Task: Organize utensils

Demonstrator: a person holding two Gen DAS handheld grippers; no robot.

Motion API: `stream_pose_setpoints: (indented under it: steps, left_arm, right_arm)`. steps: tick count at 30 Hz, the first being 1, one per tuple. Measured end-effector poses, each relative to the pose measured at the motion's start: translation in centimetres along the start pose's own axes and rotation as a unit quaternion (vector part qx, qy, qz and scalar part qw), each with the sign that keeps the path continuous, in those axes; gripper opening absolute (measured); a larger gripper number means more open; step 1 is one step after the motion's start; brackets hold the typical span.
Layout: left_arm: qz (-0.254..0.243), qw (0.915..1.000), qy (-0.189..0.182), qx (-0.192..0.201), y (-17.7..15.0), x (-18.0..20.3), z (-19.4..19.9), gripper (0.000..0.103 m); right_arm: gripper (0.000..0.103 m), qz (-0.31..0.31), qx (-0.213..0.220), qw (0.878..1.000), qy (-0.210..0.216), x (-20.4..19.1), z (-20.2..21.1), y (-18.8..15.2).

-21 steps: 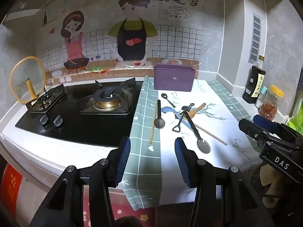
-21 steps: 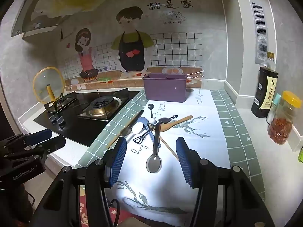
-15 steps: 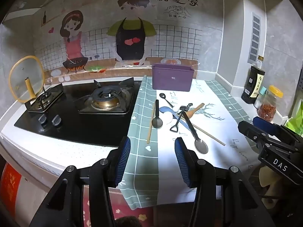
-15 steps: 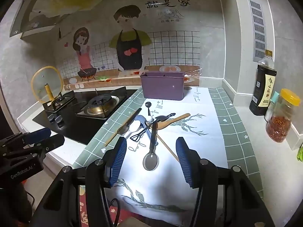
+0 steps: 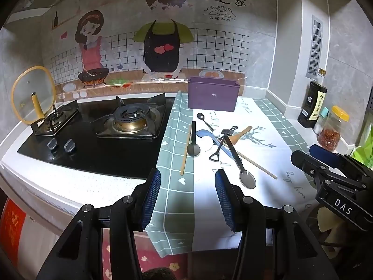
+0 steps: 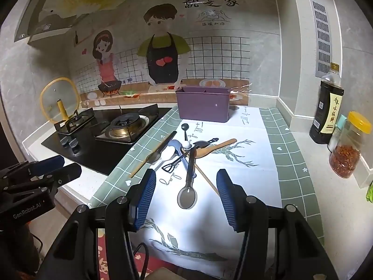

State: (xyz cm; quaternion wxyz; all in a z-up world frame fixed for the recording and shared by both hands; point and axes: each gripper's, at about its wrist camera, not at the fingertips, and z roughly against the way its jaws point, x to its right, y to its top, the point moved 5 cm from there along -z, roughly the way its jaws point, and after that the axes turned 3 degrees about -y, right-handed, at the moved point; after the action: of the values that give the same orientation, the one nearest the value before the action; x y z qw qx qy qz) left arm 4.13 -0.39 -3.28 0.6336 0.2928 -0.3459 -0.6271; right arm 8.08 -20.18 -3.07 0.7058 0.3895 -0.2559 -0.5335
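Behind utensil pile (image 6: 186,156): purple bin (image 6: 202,103); stove (image 6: 123,126) left.

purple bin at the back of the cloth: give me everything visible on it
The purple bin is a rectangular, open-topped container that looks like matte plastic, with a slightly flared rim. It stands upright at the far end of the tablecloth, close to the wall, beside the stove. The right wrist view shows a divider inside near the rim; what it contains cannot be seen. A small pale mark sits on its front face. The utensils lie in front of it on the cloth, none touching it. Neither gripper is near.
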Motion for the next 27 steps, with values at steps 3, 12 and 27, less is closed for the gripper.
stream_pose_setpoints:
  steps: [3, 12, 27]
  left_arm:
    - [0.001, 1.0, 0.0, -0.002, 0.0, 0.2, 0.0, 0.05]
    - [0.0, 1.0, 0.0, -0.004, -0.2, 0.3, -0.3, 0.05]
    - [-0.006, 1.0, 0.0, -0.004, -1.0, 1.2, -0.8, 0.05]
  right_arm:
    - [0.051, -0.001, -0.001, 1.0, -0.001, 0.0, 0.0, -0.1]
    - [0.051, -0.003, -0.003, 1.0, -0.001, 0.3, -0.2, -0.1]
    - [0.051, -0.007, -0.008, 1.0, -0.004, 0.7, -0.4, 0.1]
